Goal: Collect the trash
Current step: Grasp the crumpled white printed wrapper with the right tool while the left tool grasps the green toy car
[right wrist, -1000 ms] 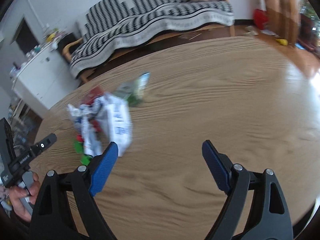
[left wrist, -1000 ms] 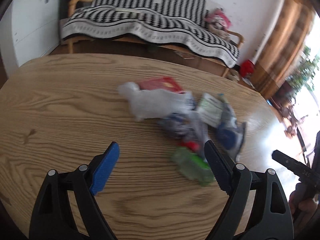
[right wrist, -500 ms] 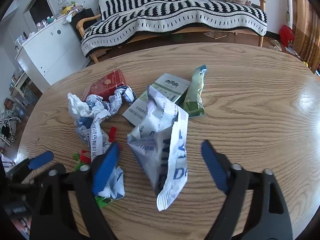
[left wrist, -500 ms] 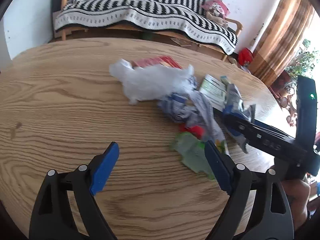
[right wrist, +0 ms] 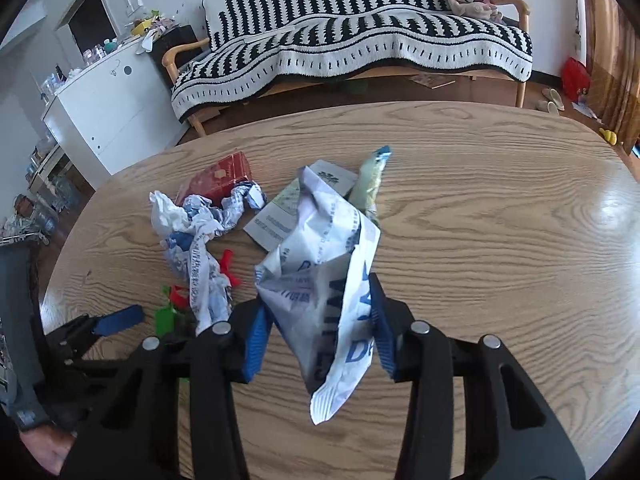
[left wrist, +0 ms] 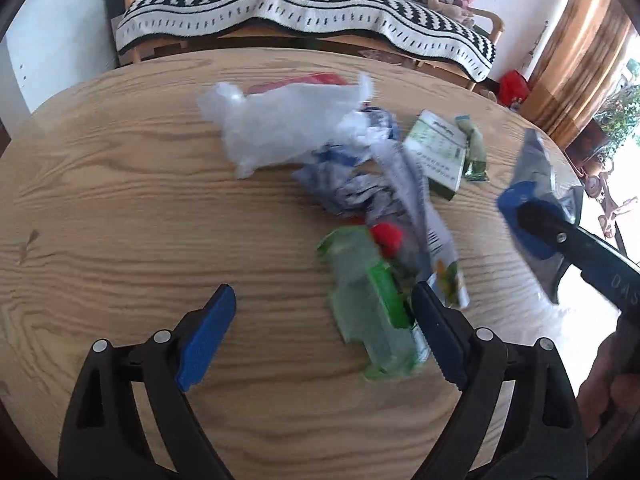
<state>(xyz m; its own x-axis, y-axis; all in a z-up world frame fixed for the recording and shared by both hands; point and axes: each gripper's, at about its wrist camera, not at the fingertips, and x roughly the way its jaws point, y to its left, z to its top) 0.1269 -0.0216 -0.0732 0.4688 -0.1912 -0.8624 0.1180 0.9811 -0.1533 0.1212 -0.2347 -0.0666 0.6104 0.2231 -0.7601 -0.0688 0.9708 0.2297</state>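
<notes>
A pile of trash lies on the wooden table (left wrist: pixel 100 220). My right gripper (right wrist: pixel 318 330) is shut on a crumpled white-and-blue bag (right wrist: pixel 324 280), which also shows at the right of the left wrist view (left wrist: pixel 536 188). My left gripper (left wrist: pixel 324 328) is open and empty, its right finger beside a green wrapper (left wrist: pixel 372 304). A white plastic bag (left wrist: pixel 280 128), crumpled blue-white paper (left wrist: pixel 352 188), a red scrap (left wrist: pixel 386 236), a green-white box (left wrist: pixel 436 152), a green sachet (left wrist: pixel 476 152) and a red box (right wrist: pixel 216 180) lie in the pile.
A couch with a black-and-white striped cover (right wrist: pixel 360 48) stands beyond the table. A white cabinet (right wrist: pixel 108 108) is at the back left. Brown curtains (left wrist: pixel 580 52) hang at the right. The table's right half (right wrist: pixel 520 248) is bare wood.
My right gripper moved forward and closed on the white-and-blue bag. My left gripper moved closer to the green wrapper and stayed open.
</notes>
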